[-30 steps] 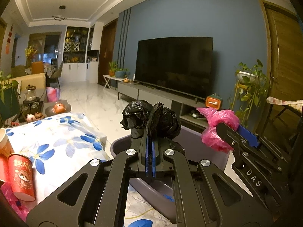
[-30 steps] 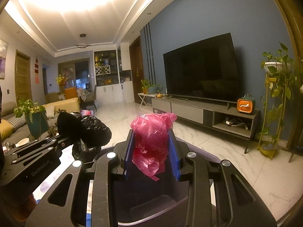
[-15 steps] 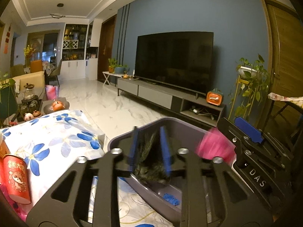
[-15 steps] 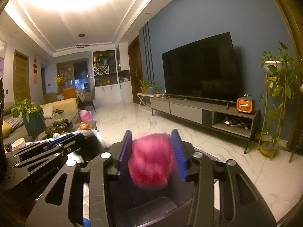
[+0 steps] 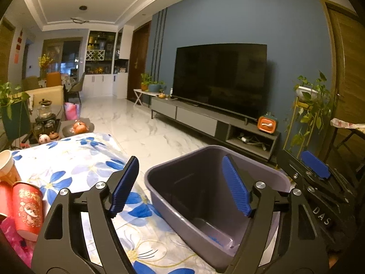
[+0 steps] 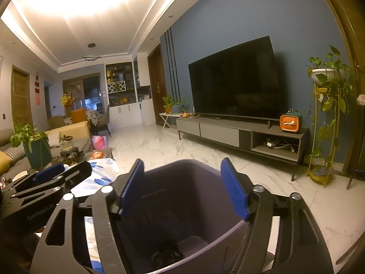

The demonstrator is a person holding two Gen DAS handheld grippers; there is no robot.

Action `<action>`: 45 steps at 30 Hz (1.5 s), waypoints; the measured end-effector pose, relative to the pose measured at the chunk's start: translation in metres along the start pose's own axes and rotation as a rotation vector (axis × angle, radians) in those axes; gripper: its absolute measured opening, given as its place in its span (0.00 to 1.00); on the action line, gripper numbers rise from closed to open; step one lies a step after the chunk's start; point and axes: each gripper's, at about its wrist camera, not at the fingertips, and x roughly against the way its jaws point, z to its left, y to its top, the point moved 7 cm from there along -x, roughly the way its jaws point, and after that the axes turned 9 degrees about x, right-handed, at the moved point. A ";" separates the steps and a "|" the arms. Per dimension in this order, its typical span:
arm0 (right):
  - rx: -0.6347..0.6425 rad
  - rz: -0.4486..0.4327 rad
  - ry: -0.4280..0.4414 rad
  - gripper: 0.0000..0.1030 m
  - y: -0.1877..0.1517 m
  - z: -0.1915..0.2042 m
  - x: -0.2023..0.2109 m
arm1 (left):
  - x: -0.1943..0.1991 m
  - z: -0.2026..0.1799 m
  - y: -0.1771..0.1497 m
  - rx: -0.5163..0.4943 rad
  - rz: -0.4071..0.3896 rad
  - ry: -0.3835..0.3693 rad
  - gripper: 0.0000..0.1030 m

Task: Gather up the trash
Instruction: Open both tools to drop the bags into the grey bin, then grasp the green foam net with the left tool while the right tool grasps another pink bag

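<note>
A grey-purple plastic bin (image 5: 200, 196) stands at the edge of the flowered table; it also shows in the right wrist view (image 6: 182, 205). My left gripper (image 5: 182, 187) is open and empty just above the bin's near rim. My right gripper (image 6: 182, 187) is open and empty over the bin's mouth. A dark crumpled bag (image 6: 166, 253) lies at the bin's bottom. The right gripper shows at the right edge of the left wrist view (image 5: 314, 166); the left gripper shows at the left of the right wrist view (image 6: 48, 173). The pink bag is not visible.
Red paper cups (image 5: 27, 207) and a white cup (image 5: 6, 166) stand at the table's left on the blue-flowered cloth (image 5: 75, 159). A TV stand (image 5: 212, 121) with a television, a plant stand (image 6: 328, 123) and marble floor (image 6: 251, 171) lie beyond.
Both grippers opened. The black bag left my left gripper and the pink bag left my right gripper, and both dropped toward the bin.
</note>
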 end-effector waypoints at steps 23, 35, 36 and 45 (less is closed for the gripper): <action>0.046 -0.023 0.188 0.86 0.007 0.076 0.057 | 0.139 0.105 -0.005 0.089 -0.100 0.342 0.88; 0.120 -0.030 0.418 0.86 0.001 0.168 0.091 | 0.248 0.194 -0.026 0.170 -0.171 0.615 0.88; 0.137 -0.026 0.444 0.86 -0.002 0.180 0.093 | 0.256 0.202 -0.030 0.178 -0.175 0.635 0.88; 0.199 0.030 0.571 0.85 -0.028 0.253 0.102 | 0.298 0.247 -0.054 0.269 -0.185 0.724 0.88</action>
